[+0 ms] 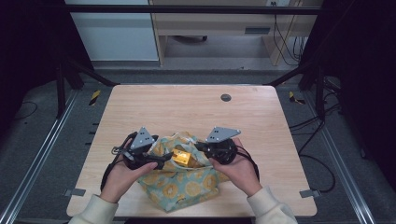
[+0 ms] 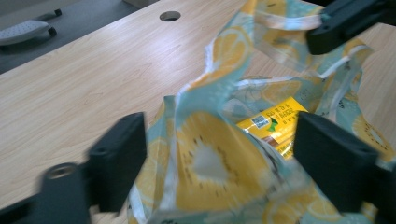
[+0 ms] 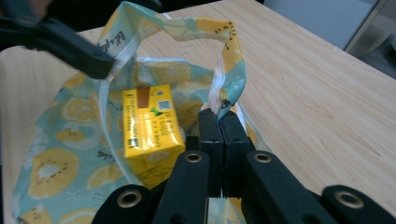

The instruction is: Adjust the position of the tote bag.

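A soft bag point(image 1: 187, 186) printed with lemons and kiwi slices lies at the table's near edge, its mouth pulled open. Inside it sits a yellow carton point(image 1: 181, 156), also clear in the right gripper view point(image 3: 149, 121). My right gripper point(image 3: 223, 119) is shut on the bag's rim point(image 3: 224, 93) at the right side of the mouth. My left gripper point(image 2: 219, 121) is open, its jaws wide apart around a fold of the bag point(image 2: 210, 158) on the left side. In the high view the left gripper point(image 1: 166, 158) and right gripper point(image 1: 198, 147) face each other across the opening.
The light wooden table point(image 1: 187, 107) stretches away beyond the bag, with a round cable hole point(image 1: 226, 97) near its far edge. Black frame posts and cables stand around the table on the floor.
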